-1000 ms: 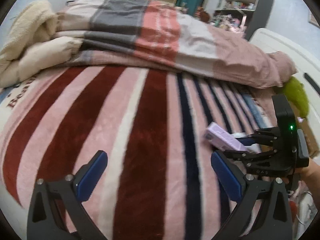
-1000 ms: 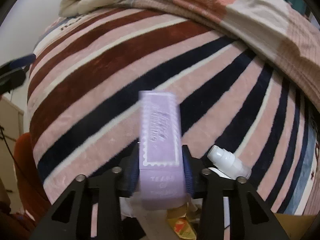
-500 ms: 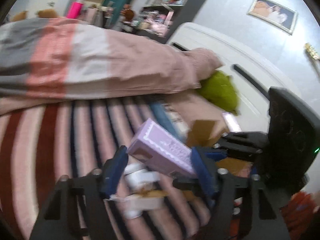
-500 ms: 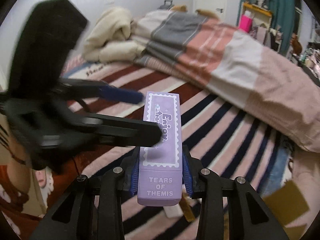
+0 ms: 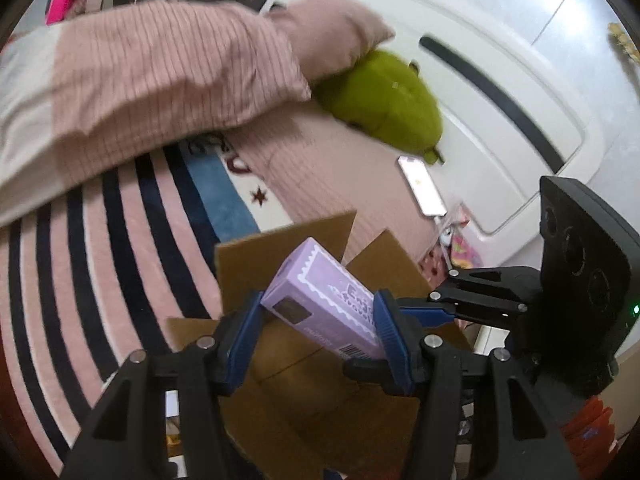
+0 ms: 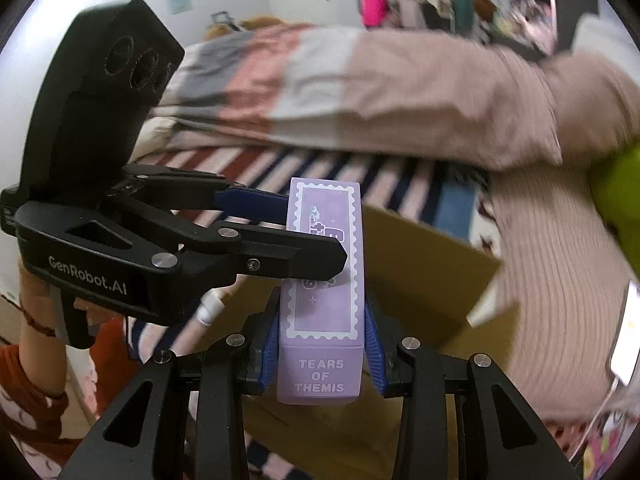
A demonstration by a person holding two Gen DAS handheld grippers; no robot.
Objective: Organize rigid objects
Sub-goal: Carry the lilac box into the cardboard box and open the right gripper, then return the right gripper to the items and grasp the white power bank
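A purple "Tears of Themis" box (image 6: 323, 280) is held in the air over an open cardboard box (image 6: 424, 264). My right gripper (image 6: 322, 344) is shut on its near end. My left gripper (image 5: 318, 332) closes on its far end from the side; both blue pads (image 5: 244, 336) touch the purple box (image 5: 324, 300). The left gripper also shows in the right wrist view (image 6: 312, 232), and the right gripper in the left wrist view (image 5: 432, 312). The cardboard box (image 5: 280, 248) sits on the striped blanket (image 5: 100, 240), flaps up.
A folded pink quilt (image 5: 160, 72) lies across the bed. A green plush (image 5: 384, 100) and a phone (image 5: 422, 188) lie by the white headboard (image 5: 500, 128). A small white bottle (image 6: 210, 308) lies beside the cardboard box.
Both grippers moved with the purple box from above the blanket to over the cardboard box. My left gripper narrowed from wide open onto the box's far end.
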